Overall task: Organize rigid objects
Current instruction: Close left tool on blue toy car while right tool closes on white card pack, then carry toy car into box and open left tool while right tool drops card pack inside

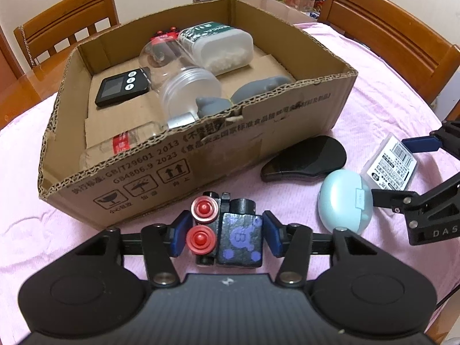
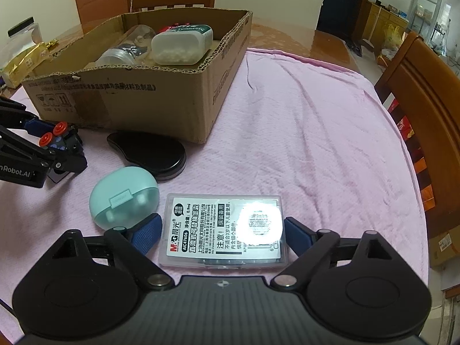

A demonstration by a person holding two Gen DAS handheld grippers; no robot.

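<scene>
Left gripper (image 1: 225, 237) clenched on black toy train (image 1: 227, 234), right gripper (image 2: 222, 230) released around clear refill case (image 2: 222, 230): lift train clear over cardboard box (image 1: 201, 155) wall.

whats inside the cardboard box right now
Inside the cardboard box: a black timer, clear jars, a white-pellet container, grey figures and a red-topped item. The near wall hides things low down.
</scene>
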